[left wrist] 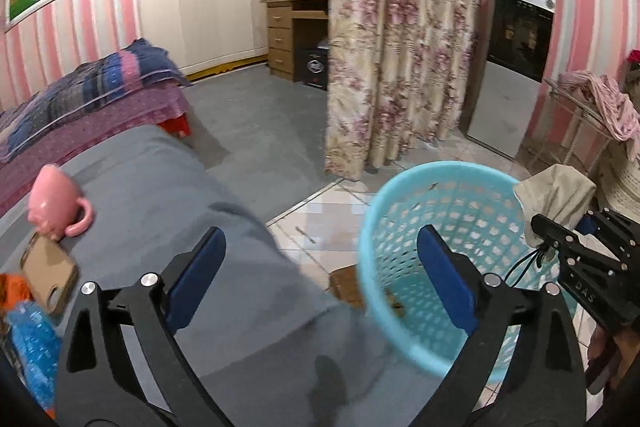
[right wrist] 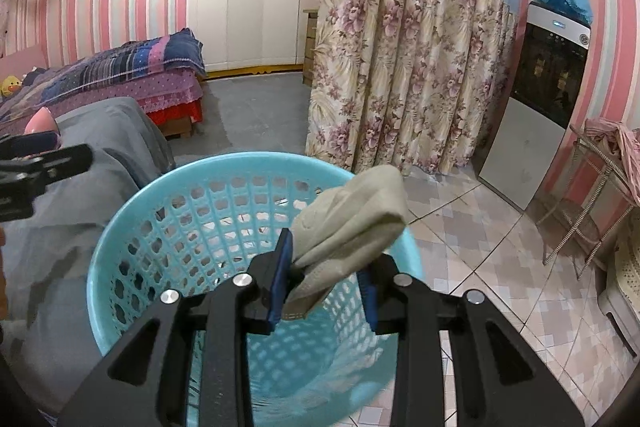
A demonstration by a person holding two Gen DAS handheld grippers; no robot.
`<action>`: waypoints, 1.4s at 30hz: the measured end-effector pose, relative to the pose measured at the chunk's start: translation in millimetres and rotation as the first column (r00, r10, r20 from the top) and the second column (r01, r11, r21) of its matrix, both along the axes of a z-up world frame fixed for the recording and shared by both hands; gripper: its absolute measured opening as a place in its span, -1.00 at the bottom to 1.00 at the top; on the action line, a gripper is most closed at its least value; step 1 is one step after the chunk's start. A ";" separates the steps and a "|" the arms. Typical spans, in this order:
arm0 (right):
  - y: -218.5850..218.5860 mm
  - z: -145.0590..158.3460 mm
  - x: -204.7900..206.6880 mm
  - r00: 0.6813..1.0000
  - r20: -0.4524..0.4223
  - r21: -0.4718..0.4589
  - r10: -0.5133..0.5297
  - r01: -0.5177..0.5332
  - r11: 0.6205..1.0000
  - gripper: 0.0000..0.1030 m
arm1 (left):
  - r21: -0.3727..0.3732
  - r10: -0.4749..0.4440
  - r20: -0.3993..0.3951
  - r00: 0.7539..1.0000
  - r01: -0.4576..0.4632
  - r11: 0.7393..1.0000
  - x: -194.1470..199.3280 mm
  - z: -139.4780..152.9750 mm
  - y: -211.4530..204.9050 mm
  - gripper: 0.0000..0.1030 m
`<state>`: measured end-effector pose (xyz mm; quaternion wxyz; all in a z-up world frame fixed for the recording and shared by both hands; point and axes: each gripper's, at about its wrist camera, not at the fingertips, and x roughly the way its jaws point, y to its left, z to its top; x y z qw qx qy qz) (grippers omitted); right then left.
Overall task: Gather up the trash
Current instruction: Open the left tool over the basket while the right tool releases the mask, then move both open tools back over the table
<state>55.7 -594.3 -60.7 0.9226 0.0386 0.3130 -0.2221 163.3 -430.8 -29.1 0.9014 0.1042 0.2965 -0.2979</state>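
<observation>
Left wrist: left tool (left wrist: 320, 267) jaws wide apart, empty, lower centre; blue basket (left wrist: 404, 195) right of centre; pink cup (left wrist: 56, 203) on grey-covered bench (left wrist: 160, 187), left.

Right wrist: right tool (right wrist: 326, 283) clamped on crumpled beige wrapper (right wrist: 352, 223) over basket, centre frame; wrapper looks light, soft, pinched at bunched lower end.

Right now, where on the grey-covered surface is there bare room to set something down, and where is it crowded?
The grey cover is bare between the pink mug and the blue basket, beneath the open left gripper. Its left edge is crowded: mug, cardboard box, blue wrapper. The right gripper holds the beige cloth over the basket.
</observation>
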 end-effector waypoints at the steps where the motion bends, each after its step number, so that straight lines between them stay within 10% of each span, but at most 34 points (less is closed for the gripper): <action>1: 0.4 -1.3 1.7 1.000 -0.003 0.000 -0.004 0.004 1.000 -0.06 | 0.004 0.013 0.006 1.000 -0.013 1.000 0.5 0.6 6.8 0.83; 3: 2.2 -3.6 5.8 1.000 -0.012 0.016 -0.016 0.016 1.000 0.48 | 0.009 0.032 0.013 0.999 -0.032 0.999 0.7 2.2 18.5 0.84; 11: 6.9 -0.1 2.2 0.997 -0.001 0.033 -0.076 0.076 0.997 0.84 | -0.006 0.107 0.044 0.993 -0.107 0.994 -4.8 14.9 67.7 0.88; 26: 94.1 46.2 14.7 0.995 0.096 -0.015 -0.001 0.003 1.000 0.91 | -0.050 0.247 0.087 0.965 -0.243 0.969 -22.7 56.7 172.6 0.89; 42: 258.2 53.5 40.0 0.970 0.104 0.002 0.219 -0.221 0.975 0.91 | -0.064 0.476 0.056 0.878 -0.473 0.879 -45.0 54.0 337.1 0.89</action>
